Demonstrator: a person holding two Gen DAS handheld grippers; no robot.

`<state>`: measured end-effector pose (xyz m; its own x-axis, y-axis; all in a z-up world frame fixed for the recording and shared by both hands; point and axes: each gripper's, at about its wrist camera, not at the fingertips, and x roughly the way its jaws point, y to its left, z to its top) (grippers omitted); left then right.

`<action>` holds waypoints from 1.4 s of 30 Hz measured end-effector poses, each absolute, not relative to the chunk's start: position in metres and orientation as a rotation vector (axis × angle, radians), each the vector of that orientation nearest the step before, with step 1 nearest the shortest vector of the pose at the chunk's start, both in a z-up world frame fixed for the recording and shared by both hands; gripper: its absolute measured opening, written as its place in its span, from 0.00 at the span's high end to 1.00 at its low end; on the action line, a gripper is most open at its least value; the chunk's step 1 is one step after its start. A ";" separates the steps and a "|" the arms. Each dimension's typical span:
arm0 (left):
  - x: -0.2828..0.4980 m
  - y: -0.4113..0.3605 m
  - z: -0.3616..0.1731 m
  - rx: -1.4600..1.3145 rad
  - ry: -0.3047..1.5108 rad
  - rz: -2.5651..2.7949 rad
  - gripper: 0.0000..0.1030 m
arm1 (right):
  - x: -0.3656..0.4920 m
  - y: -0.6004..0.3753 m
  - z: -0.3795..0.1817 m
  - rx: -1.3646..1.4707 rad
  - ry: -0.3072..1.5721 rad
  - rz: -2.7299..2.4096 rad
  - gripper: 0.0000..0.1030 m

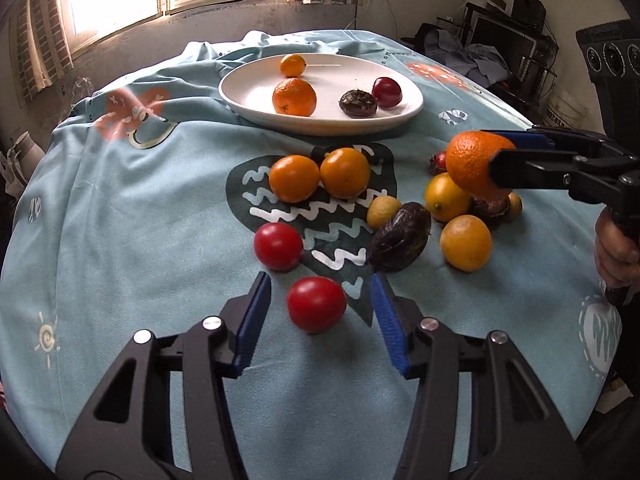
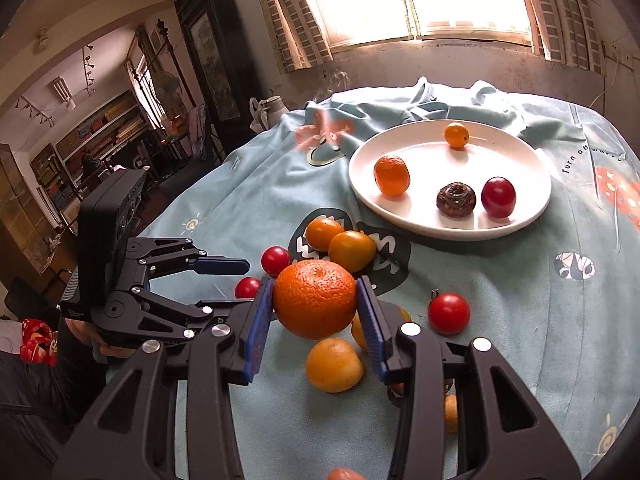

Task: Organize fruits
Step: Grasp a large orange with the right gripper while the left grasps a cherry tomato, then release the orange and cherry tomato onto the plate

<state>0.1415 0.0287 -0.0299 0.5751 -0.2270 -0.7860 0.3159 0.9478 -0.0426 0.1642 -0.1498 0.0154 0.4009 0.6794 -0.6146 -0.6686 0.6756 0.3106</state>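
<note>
Left gripper [image 1: 320, 312]: jaws apart, straddling a red tomato [image 1: 316, 304] on the blue tablecloth [image 1: 140, 220]. Gaps show on both sides of the tomato, the blue pads [image 1: 252, 320] do not touch it, nothing is held. A second red tomato [image 1: 278, 246] lies just beyond it on the cloth.

Centre: two orange fruits [image 1: 320, 176] touch each other on the dark wave print. Behind them a white plate [image 1: 244, 92] holds a large orange, a small orange fruit at the back, a dark brown ridged fruit and a dark red fruit, all apart from each other.

Right: a loose cluster of yellow-orange fruits [image 1: 466, 242], one small yellow one and a dark wrinkled fruit [image 1: 400, 242] lies on the cloth.

Right gripper [image 2: 316, 300]: clamped on a big rough-skinned orange [image 2: 314, 300], both blue pads pressed to its sides, and the orange is lifted clear of the cloth above the cluster. A hand [image 1: 616, 248] is on the gripper handle at the far right. In the right wrist view a red tomato [image 2: 448, 312] lies on the cloth right of the held orange.
</note>
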 end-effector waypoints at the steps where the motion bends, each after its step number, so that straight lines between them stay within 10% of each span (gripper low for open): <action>1: 0.142 0.028 -0.032 0.113 0.911 -0.318 0.55 | 0.164 -0.150 0.015 0.016 0.785 0.850 0.58; 29: 0.152 0.035 -0.007 0.030 0.894 -0.357 0.69 | 0.185 -0.173 0.021 0.178 0.753 0.846 0.58; 42: 0.310 0.009 0.031 -0.018 0.851 -0.185 0.69 | 0.284 -0.186 0.019 0.139 0.678 0.499 0.59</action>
